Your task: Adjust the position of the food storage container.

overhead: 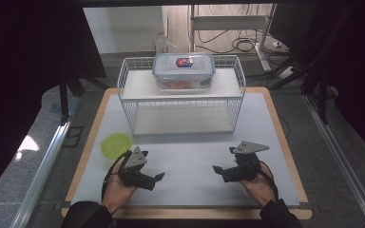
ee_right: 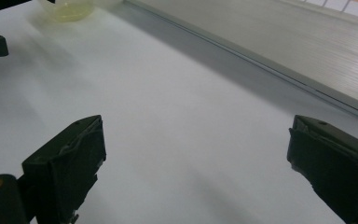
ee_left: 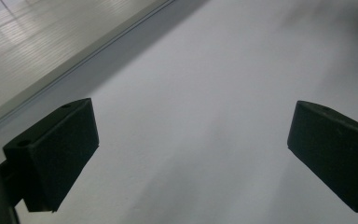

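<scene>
The left gripper [overhead: 160, 176] and right gripper [overhead: 216, 169] rest low over the white mat [overhead: 190, 156] at the near edge of the table, each held in a hand and pointing inward toward the other, both with jaws spread wide and nothing between them. In each gripper view the two black jaws frame bare mat. A yellow-green bowl [overhead: 115, 144] sits on the mat just beside the left gripper, to its far left. Well beyond both, a clear lidded container [overhead: 184, 71] with reddish contents stands on the top shelf of a white wire rack [overhead: 128, 102].
</scene>
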The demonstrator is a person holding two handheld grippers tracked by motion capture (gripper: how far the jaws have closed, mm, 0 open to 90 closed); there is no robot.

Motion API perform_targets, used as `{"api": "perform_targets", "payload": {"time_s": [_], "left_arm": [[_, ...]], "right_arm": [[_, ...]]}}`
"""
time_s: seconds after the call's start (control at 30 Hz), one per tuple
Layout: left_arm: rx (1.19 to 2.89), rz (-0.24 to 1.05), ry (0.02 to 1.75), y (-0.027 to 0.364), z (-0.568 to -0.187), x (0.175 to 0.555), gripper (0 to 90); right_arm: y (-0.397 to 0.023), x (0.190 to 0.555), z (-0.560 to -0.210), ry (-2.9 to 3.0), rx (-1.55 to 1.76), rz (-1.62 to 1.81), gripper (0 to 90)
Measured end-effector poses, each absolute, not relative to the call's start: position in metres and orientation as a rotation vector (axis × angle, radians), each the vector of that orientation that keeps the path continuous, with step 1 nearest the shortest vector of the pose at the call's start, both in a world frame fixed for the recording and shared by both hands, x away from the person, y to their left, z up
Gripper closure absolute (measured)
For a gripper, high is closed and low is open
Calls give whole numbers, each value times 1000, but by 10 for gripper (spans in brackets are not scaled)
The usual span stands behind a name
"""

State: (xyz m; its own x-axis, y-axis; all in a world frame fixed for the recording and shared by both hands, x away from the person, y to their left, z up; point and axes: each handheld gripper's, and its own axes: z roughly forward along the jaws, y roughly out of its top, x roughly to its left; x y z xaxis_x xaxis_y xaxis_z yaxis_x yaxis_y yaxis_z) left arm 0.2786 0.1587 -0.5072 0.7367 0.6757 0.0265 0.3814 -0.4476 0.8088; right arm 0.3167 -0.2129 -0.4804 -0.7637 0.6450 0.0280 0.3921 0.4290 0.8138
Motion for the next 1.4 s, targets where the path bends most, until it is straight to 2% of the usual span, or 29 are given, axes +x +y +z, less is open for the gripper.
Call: {"api": "perform_targets", "payload": {"time_s": [0.2, 0.33, 0.37, 0.53, 0.63, 0.73, 0.8, 1.07, 1.4], "left_arm": [[2105, 447, 824, 164, -502, 284, 26], [2091, 478, 863, 171, -494, 290, 113], [2091, 478, 863, 171, -494, 290, 159], [2052, 485, 939, 199, -481, 304, 554], [2023, 499, 991, 220, -475, 312, 758], [1983, 523, 1066, 243, -473, 319, 869], [1959, 536, 1110, 258, -474, 323, 895], [1839, 553, 1295, 316, -489, 336, 898], [1861, 546, 1395, 327, -510, 351, 896]], "right_arm": [[-216, 321, -484, 2387, 924, 1252, 47], [-218, 323, -486, 2383, 946, 1251, 48], [-218, 323, -486, 2383, 946, 1251, 48], [-219, 325, -487, 2380, 972, 1260, 53], [-218, 325, -487, 2381, 973, 1258, 54], [-216, 325, -489, 2390, 972, 1233, 55], [-215, 325, -490, 2395, 973, 1229, 57], [-214, 327, -491, 2402, 986, 1227, 62], [-213, 327, -493, 2414, 991, 1208, 68]]}}
